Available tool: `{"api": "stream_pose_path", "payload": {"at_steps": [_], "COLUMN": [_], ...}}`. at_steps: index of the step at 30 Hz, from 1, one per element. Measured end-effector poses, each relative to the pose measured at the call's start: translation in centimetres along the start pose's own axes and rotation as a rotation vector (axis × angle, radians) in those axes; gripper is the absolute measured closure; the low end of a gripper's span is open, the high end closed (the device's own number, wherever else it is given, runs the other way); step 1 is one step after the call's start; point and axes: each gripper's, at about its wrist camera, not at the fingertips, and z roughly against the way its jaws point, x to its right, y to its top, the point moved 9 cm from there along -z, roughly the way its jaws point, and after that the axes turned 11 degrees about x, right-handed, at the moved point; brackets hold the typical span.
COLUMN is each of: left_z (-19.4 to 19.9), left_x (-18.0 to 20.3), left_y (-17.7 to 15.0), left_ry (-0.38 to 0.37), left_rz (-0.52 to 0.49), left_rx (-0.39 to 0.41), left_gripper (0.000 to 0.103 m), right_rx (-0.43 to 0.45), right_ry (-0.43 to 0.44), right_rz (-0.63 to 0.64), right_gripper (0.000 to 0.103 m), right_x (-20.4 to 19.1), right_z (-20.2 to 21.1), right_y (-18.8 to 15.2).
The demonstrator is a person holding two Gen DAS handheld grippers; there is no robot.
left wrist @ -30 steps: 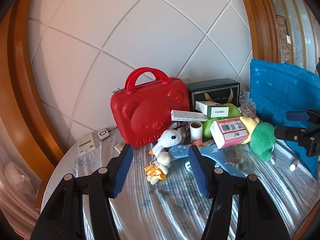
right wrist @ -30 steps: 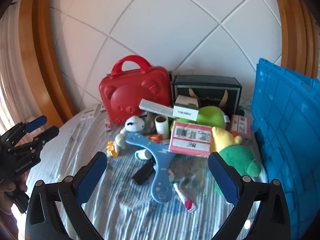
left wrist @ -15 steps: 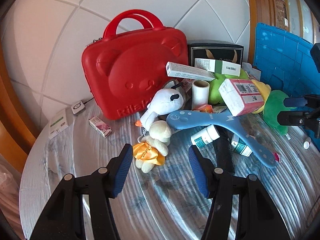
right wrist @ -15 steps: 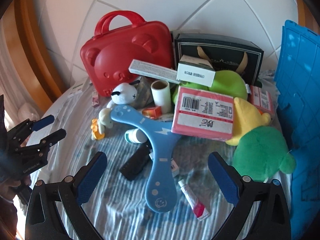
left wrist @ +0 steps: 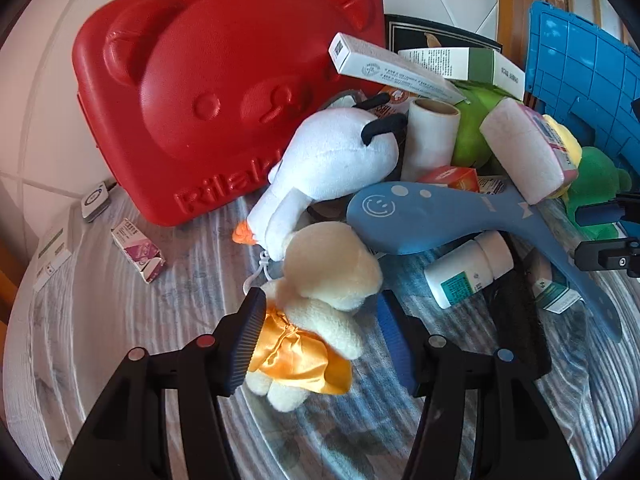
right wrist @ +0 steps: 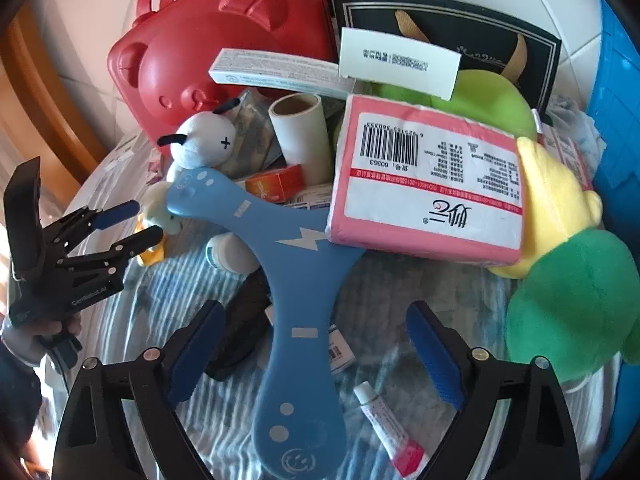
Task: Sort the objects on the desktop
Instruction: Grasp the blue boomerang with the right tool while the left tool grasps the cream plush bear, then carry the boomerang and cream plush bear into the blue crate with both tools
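A pile of objects lies on the round table. My left gripper [left wrist: 320, 322] is open with its jaws either side of a cream plush bear in an orange dress [left wrist: 320, 300]; its pads stand close to the bear. A white plush dog [left wrist: 332, 156] lies just behind it. My right gripper [right wrist: 316, 344] is open over the lower arm of a blue boomerang [right wrist: 296, 280], not touching it. A pink tissue pack [right wrist: 424, 184] rests on the boomerang's right arm. The left gripper also shows at the left of the right wrist view [right wrist: 136, 224].
A red bear-shaped case [left wrist: 216, 80] stands at the back left, a black box [right wrist: 440, 32] behind the pile, a blue crate [left wrist: 580, 88] at the right. A green and yellow plush [right wrist: 568, 288], white bottle [left wrist: 468, 268], paper roll [right wrist: 300, 136] and small tube [right wrist: 388, 424] lie around.
Both grippers have moved forward and down toward the pile. The left gripper's jaws now flank the cream bear; the right gripper now hangs over the boomerang.
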Motion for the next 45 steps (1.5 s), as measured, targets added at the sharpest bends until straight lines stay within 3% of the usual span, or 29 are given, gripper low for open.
{"api": "stream_pose_path", "payload": {"at_steps": [6, 14, 16, 18, 26, 33, 41, 45], "left_z": [-1.9, -3.8, -3.7, -3.2, 1.6, 5.3, 9.7, 12.4], "left_x": [0.0, 0.4, 0.5, 0.8, 1.8, 1.6, 2.8, 3.1], "left_y": [-0.5, -1.6, -1.6, -1.8, -2.4, -1.8, -1.3, 0.1], "left_ry": [-0.015, -0.035, -0.058, -0.069, -0.067, -0.061, -0.034, -0.027], "left_rz": [0.025, 0.032, 0.049, 0.043, 0.05, 0.098, 0.109, 0.097], "left_rx": [-0.014, -0.056, -0.059, -0.063, -0.028, -0.002, 0.041, 0.089], "left_gripper": [0.046, 0.046, 0.046, 0.057, 0.062, 0.063, 0.063, 0.063], "right_rx": [-0.074, -0.083, -0.086, -0.093, -0.09, -0.103, -0.019, 0.052], "right_ry": [0.01, 0.041, 0.063, 0.072, 0.105, 0.147, 0.217, 0.228], "right_rz": [-0.025, -0.057, -0.072, -0.088, -0.079, -0.077, -0.031, 0.007], "right_gripper": [0.037, 0.041, 0.048, 0.05, 0.053, 0.065, 0.068, 0.082], "right_x": [0.2, -0.5, -0.7, -0.7, -1.3, -2.5, -5.8, -6.4], "right_z": [-3.3, -5.6, -5.9, -5.8, -3.4, -1.6, 3.0, 6.6], "right_y": [-0.9, -0.2, -0.1, -0.1, -1.9, -2.9, -1.8, -0.5]}}
